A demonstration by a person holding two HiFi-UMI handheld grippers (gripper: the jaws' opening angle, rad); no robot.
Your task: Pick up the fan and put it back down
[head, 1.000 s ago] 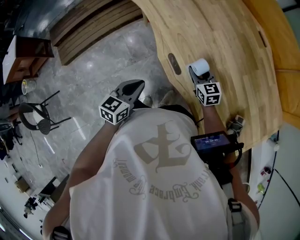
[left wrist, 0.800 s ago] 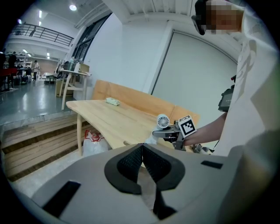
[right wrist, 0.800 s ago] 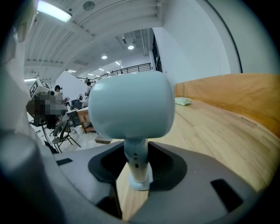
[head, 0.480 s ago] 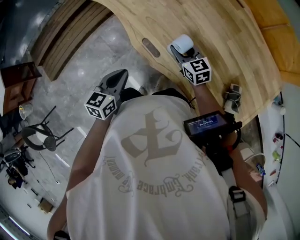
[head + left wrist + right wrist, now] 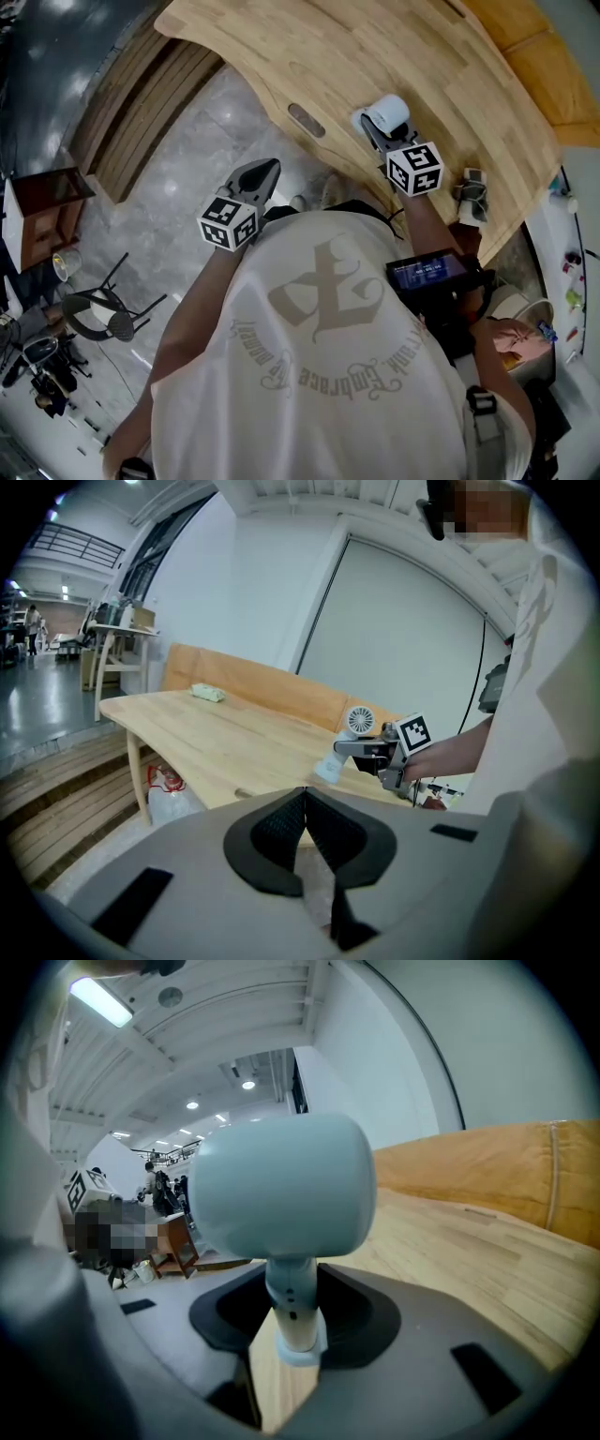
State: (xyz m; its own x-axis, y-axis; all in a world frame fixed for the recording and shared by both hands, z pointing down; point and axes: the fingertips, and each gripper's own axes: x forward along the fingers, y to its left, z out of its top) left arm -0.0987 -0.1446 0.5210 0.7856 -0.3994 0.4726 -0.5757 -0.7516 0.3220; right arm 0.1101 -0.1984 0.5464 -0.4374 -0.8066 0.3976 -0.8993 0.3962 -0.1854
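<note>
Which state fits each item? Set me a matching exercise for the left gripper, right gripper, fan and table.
Things:
1. left gripper
2. right gripper
3. fan
4. table

States:
a. pale, round-headed, held by its stem
b. shut, nothing in it
c. shut on the fan's stem
d. light wood, curved edge

Pairs: 1-b, 2-c, 3-a, 4-d

Bright, even light from ceiling strips [image 5: 98, 1002]; fisheye bending and dark corners in both gripper views.
</note>
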